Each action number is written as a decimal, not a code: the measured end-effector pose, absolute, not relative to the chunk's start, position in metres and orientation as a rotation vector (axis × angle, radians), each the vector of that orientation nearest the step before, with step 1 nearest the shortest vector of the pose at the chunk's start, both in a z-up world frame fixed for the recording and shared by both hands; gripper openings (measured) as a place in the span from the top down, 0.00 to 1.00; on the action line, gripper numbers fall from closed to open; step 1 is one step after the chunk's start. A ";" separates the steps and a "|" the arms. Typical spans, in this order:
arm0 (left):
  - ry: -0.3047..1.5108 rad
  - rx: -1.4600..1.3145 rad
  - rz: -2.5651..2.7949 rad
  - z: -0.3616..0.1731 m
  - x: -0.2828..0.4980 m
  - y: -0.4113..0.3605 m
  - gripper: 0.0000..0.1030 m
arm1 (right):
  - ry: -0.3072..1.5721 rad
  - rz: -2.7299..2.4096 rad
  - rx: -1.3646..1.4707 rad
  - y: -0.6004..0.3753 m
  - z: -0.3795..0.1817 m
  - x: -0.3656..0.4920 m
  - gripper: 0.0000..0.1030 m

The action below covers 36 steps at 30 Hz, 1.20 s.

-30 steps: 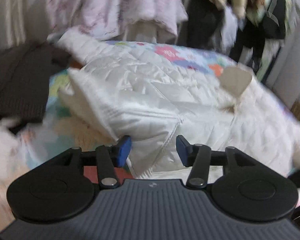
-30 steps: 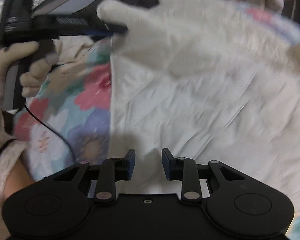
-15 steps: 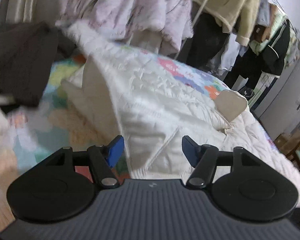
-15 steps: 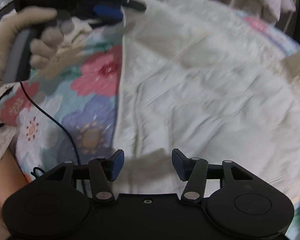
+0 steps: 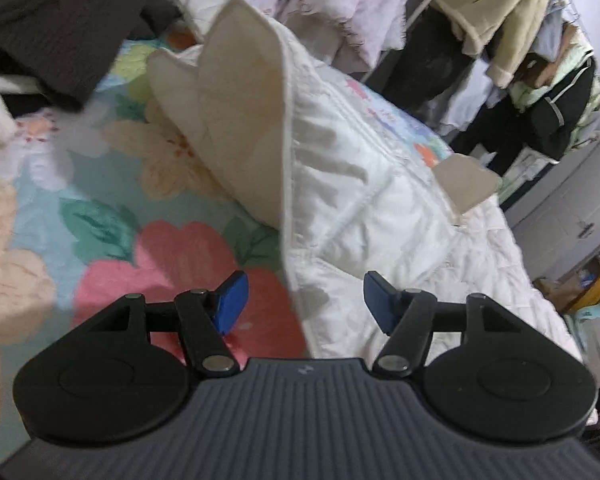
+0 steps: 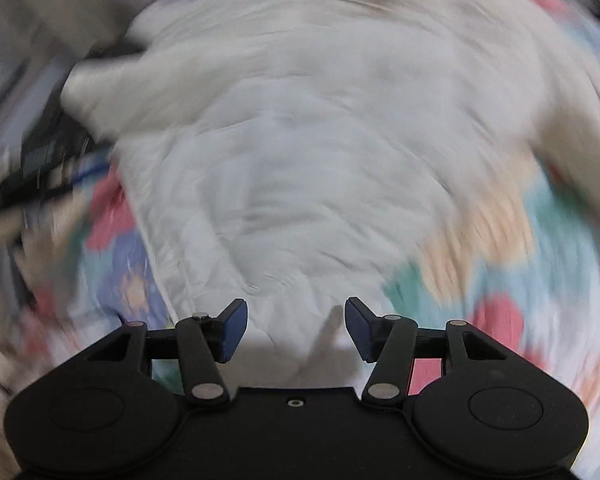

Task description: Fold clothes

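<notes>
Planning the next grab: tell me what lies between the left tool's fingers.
Left wrist view: the white quilted garment's hem edge and floral bedspread lie between the left tool's unpressed fingers.

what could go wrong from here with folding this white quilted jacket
The raised flap of the white quilted jacket stands up unsupported, and both the left gripper and right gripper are open, so it may flop back. The right view is blurred, so a grab at the hem could miss.
</notes>
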<state>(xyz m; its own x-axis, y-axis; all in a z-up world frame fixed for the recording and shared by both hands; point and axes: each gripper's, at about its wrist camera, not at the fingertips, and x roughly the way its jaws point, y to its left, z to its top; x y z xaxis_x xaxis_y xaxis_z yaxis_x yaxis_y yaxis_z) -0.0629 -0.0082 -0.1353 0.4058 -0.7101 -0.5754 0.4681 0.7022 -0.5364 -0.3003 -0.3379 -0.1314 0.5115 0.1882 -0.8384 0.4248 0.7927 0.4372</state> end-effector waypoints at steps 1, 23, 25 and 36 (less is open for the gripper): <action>0.874 -0.317 -0.769 -0.137 -0.064 -0.011 0.39 | 1.037 -0.159 0.722 -0.342 -0.138 -0.305 0.42; 0.858 -0.273 -0.806 -0.112 -0.105 -0.026 0.97 | 0.698 -0.087 0.795 -0.345 -0.111 -0.328 0.85; 0.884 -0.304 -0.831 -0.103 -0.121 -0.017 0.97 | 0.690 -0.092 0.752 -0.348 -0.090 -0.345 0.85; 1.150 -0.238 -0.722 -0.133 -0.148 -0.015 0.90 | 0.854 -0.144 0.654 -0.359 -0.141 -0.369 0.86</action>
